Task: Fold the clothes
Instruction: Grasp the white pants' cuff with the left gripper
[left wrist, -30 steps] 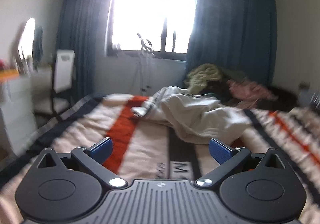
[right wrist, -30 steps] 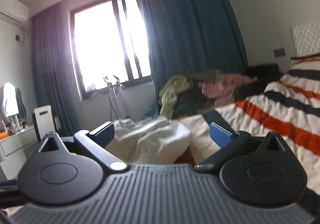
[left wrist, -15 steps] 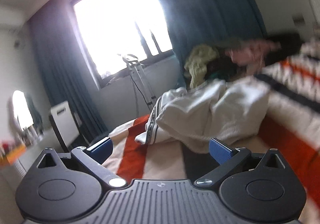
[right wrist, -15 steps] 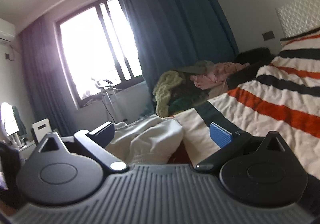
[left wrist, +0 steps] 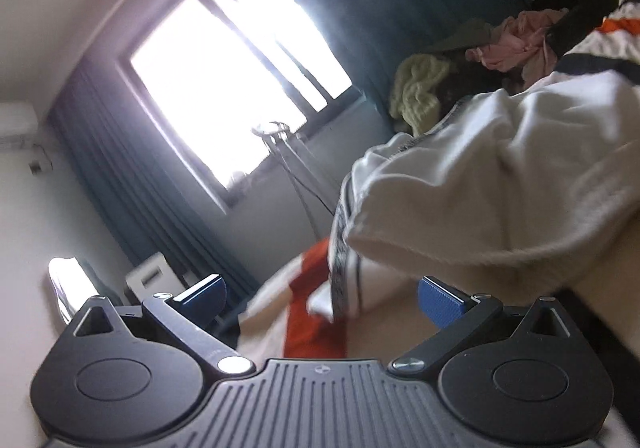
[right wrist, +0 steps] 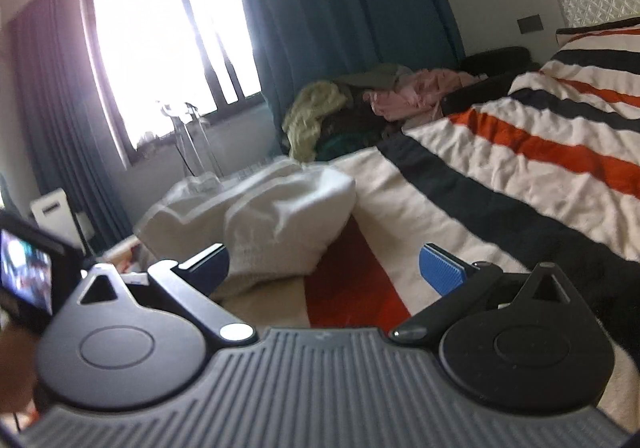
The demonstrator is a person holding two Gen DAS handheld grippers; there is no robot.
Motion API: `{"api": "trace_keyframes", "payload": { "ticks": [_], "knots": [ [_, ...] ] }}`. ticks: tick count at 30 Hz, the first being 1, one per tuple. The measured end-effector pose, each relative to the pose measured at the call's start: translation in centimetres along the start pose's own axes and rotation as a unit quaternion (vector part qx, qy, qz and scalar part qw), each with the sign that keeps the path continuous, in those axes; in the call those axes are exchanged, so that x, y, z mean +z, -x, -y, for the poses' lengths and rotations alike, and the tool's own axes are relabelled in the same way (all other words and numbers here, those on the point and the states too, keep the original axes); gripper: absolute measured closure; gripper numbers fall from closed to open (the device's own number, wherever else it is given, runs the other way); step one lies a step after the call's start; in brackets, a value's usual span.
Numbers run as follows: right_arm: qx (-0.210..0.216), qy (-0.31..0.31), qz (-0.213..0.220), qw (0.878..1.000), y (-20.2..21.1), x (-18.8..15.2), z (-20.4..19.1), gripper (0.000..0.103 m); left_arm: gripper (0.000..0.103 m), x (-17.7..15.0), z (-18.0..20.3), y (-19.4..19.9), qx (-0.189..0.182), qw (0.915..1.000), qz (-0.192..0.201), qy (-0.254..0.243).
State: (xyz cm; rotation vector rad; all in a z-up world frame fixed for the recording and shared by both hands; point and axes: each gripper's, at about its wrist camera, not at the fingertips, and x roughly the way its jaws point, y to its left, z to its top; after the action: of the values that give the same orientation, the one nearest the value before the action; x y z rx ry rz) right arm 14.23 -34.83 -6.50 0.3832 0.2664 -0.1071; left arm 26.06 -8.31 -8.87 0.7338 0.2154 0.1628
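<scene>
1. While both grippers are held low over the striped bed (right wrist: 500,176), the white garment (right wrist: 256,216) is seen lying crumpled on it, just beyond the fingers of each.
2. The left gripper (left wrist: 322,294) is shown with its fingers spread wide and nothing between them; the garment's trimmed edge (left wrist: 340,248) lies just ahead of them.
3. The right gripper (right wrist: 322,266) is likewise spread and empty, with the garment nearest its left finger (right wrist: 208,262).
4. The step in hand is judged to be the reach for a first hold (nothing is pinched yet). It would be done well if two separate edges of the garment were taken, one per gripper, and a single layer only were pinched, so that the cloth can be drawn flat on the bed.
5. No containers are seen; a loose pile of other clothes (right wrist: 360,104) is heaped beyond the garment, at the bed's far side.
</scene>
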Motion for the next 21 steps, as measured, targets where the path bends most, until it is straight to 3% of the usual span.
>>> {"api": "trace_keyframes", "payload": {
  "ticks": [7,12,18,21],
  "knots": [
    [-0.008,-0.02,-0.042,0.999,-4.6,-2.2,0.4,0.0,0.0,-0.6,1.7,-6.3,-0.015,0.9985,0.026,-0.046],
    [-0.012,-0.041,-0.073,0.996,-7.2,-3.5,0.6,0.0,0.0,-1.7,1.8,-9.2,-0.027,0.9972,0.053,-0.047],
    [-0.01,-0.044,-0.071,0.996,-7.9,-3.9,0.4,0.0,0.001,1.0,1.3,-9.9,-0.089,0.9884,0.121,0.025],
    [-0.009,-0.045,-0.07,0.997,-7.7,-3.8,0.2,0.0,0.019,3.2,2.1,-11.4,-0.108,0.9876,0.108,0.036]
  ]
}}
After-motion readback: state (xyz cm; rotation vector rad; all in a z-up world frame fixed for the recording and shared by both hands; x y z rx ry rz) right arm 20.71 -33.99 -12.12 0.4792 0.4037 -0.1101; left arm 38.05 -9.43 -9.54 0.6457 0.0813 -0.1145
